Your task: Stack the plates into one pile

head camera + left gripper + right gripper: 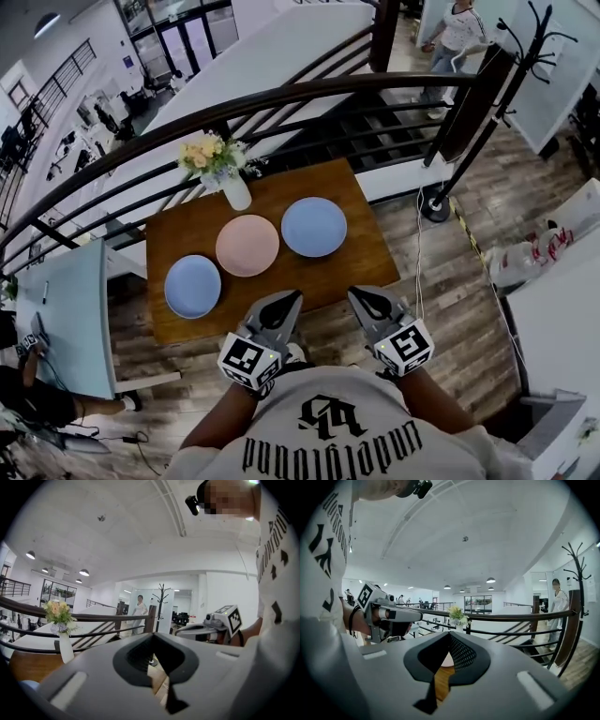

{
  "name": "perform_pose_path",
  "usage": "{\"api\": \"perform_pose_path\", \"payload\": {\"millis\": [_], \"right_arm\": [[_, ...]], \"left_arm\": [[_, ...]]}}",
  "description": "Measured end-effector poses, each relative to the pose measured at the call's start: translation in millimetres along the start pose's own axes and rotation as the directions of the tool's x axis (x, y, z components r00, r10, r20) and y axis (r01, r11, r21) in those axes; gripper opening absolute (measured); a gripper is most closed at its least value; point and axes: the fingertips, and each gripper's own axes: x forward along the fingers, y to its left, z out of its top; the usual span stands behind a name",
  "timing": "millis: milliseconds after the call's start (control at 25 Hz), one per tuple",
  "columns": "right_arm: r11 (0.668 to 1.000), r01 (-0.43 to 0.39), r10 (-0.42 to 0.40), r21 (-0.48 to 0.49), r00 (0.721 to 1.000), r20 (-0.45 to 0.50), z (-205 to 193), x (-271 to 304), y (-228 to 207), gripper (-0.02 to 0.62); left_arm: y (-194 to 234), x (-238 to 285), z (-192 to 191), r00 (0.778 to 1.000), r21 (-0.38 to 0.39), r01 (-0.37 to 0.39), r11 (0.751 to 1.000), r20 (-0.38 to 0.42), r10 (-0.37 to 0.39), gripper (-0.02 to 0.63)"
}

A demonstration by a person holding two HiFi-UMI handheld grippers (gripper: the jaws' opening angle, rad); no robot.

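**Three plates lying apart, both grippers shut**

Three plates are lying flat on the brown wooden table [356, 267], and none is lying on top of another. A light blue plate [192, 286] is sitting near the front left of the table. A pink plate [247, 245] is sitting in the middle, just beside it. Another blue plate [314, 227] is sitting just to the right of the pink one, a bit further back. A white vase of flowers [232, 187] is standing at the back of the table, behind the pink plate.

The left gripper [287, 300] is being held at the front edge of the table. Its fingers are being pressed together, with nothing between them. The right gripper [360, 296] is being held near it, to the right. Its fingers are being pressed together too, and nothing is being held in them. Both grippers are being pointed toward the plates, and no plate is being touched. A dark railing [281, 98] is curving around behind the table.
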Motion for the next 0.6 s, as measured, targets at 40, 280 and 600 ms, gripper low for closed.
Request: {"api": "perform_pose_path", "payload": {"millis": [40,280,600], "right_arm": [[1.0,0.006,-0.006,-0.002,1.0,0.0,3.2,10.7,2.8,0.0],[0.999,0.039,-0.039,-0.003,0.999,0.005,17.7,65.7,15.8,0.0],[0.999,0.042,-0.042,0.014,0.999,-0.023,12.5,109.1,18.0,0.0]], "left_arm": [[10.1,-2.6,2.8,1.0,0.005,0.009,1.0,0.0,-0.009,0.046],[62.6,-15.1,14.7,0.999,0.025,0.052,0.998,-0.002,-0.052,0.046],[107.9,-19.2,11.8,0.999,0.021,0.051,0.998,-0.01,-0.051,0.046]]}}
